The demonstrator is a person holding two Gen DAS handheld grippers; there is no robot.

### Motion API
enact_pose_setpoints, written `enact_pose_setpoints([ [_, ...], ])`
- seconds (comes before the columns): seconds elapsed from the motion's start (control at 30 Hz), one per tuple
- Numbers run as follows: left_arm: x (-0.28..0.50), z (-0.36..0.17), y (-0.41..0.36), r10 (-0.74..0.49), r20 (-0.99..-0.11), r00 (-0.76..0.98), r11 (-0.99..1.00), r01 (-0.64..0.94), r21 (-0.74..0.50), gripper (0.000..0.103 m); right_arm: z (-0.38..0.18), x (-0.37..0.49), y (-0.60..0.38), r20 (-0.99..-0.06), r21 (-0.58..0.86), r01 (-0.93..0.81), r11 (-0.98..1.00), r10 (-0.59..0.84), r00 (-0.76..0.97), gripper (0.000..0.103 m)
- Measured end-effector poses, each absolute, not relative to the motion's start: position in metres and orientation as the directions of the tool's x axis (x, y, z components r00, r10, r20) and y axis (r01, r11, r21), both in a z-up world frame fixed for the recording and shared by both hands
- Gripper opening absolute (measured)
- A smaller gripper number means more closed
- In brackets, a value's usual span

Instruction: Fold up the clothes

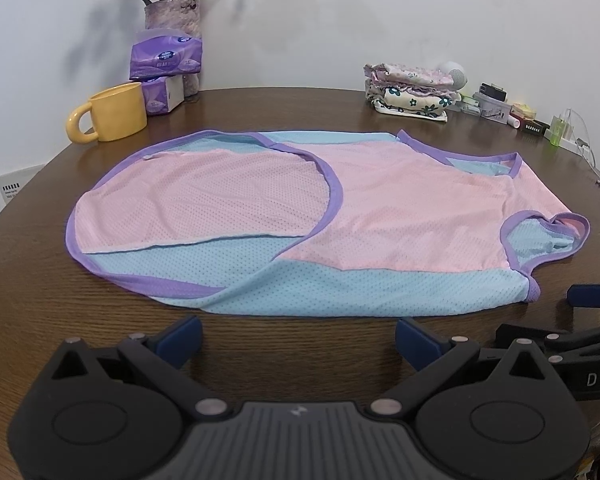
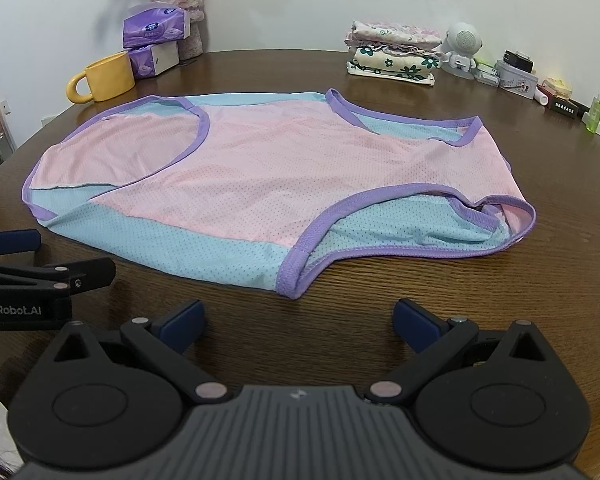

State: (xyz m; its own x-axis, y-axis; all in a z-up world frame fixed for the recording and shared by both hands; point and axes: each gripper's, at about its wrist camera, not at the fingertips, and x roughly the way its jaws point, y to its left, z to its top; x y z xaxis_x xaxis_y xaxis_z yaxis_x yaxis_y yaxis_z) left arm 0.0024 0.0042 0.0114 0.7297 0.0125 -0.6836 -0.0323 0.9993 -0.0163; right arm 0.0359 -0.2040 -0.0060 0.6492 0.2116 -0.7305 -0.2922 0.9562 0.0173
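A pink-and-blue mesh tank top (image 1: 380, 216) is spread on the wooden desk (image 1: 340, 108), hem end already folded inward. Both the left tool (image 1: 298, 338) and right tool (image 2: 298, 322) are held wide open (nothing gripped), just short of its near edge; pinching that edge is judged next.

Left gripper (image 1: 298, 338), right gripper (image 2: 298, 320): jaws apart.

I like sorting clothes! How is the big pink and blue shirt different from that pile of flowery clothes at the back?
The pink and blue shirt lies spread out flat in the middle of the table; the flowery pile is folded small and stacked near the wall. The shirt is plain mesh with purple trim; the pile has flower prints. Both rest on the same table.
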Motion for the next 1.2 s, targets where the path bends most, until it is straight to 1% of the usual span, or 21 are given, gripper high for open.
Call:
enact_pose_setpoints([
  [0.67,0.004,0.01,0.001,0.031,-0.686,0.727,0.999,-0.037,0.006,0.103,-0.007,0.036,-0.205,-0.728,0.013,-0.302,0.953,0.216,0.651,0.102],
  [0.87,0.002,0.014,0.017,-0.004,-0.679,0.734,0.997,-0.052,-0.061,0.103,-0.007,0.036,-0.205,-0.725,0.01,-0.31,0.951,0.221,0.652,0.102],
  [0.97,0.0,0.017,0.028,-0.063,-0.672,0.738,0.991,-0.032,-0.128,0.103,-0.008,0.035,-0.206,-0.717,0.004,-0.329,0.944,0.232,0.658,0.103],
  [1.1,-0.003,0.025,0.042,-0.088,-0.659,0.747,0.991,0.0,-0.133,0.103,-0.003,0.035,-0.207,-0.712,0.033,-0.388,0.921,0.294,0.637,0.103],
  [1.17,-0.004,0.03,0.052,-0.081,-0.651,0.755,0.994,0.012,-0.11,0.103,0.006,0.03,-0.201,-0.663,0.033,-0.433,0.901,0.345,0.665,0.103],
  [1.2,-0.004,0.032,0.057,-0.078,-0.647,0.759,0.995,0.018,-0.098,0.102,0.011,0.027,-0.193,-0.638,0.007,-0.464,0.886,0.361,0.68,0.103],
])
